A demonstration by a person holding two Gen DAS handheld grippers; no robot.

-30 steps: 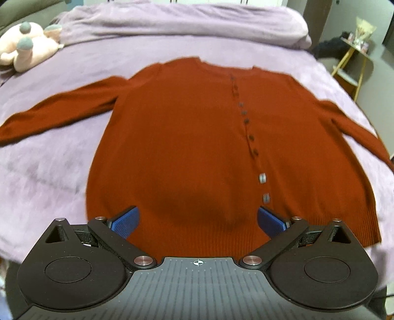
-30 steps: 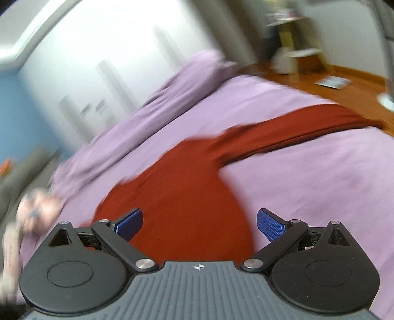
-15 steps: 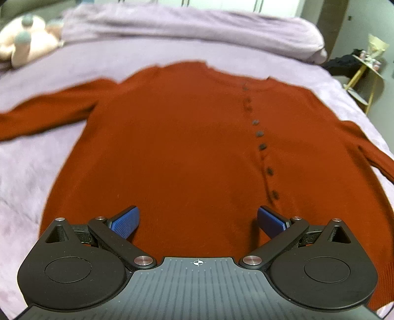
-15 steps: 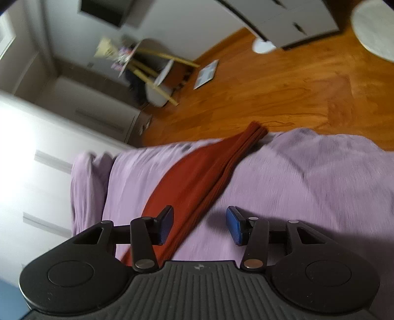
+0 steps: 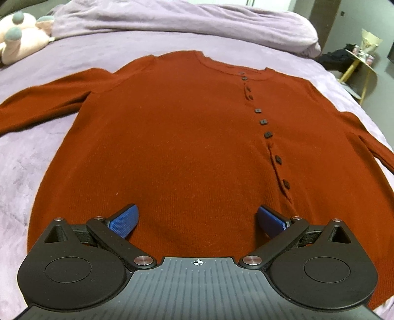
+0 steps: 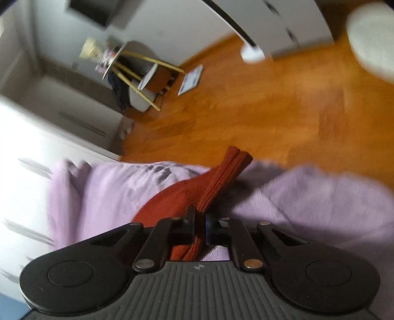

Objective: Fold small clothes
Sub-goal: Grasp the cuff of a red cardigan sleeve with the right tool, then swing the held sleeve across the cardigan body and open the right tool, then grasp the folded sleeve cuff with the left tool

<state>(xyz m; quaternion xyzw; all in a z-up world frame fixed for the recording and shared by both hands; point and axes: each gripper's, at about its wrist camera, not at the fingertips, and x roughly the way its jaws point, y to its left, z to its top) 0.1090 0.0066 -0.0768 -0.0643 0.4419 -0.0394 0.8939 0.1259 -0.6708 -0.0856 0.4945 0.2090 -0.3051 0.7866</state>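
Observation:
A rust-red buttoned cardigan (image 5: 187, 137) lies flat and face up on the purple bedspread (image 5: 32, 152), with both sleeves spread out. My left gripper (image 5: 197, 219) is open and empty, low over the cardigan's hem. My right gripper (image 6: 200, 225) is shut on the cardigan's right sleeve (image 6: 219, 177) near its ribbed cuff, at the bed's edge. The cuff end sticks out past the fingers over the floor.
A pink plush toy (image 5: 17, 41) lies at the bed's far left. A rolled purple duvet (image 5: 187, 19) runs along the head of the bed. A small yellow-legged side table (image 6: 138, 71) stands on the wooden floor (image 6: 270, 110) beside the bed.
My right gripper has swung to the sleeve end and closed on it. My left gripper has moved forward and lower over the cardigan's hem and stays open.

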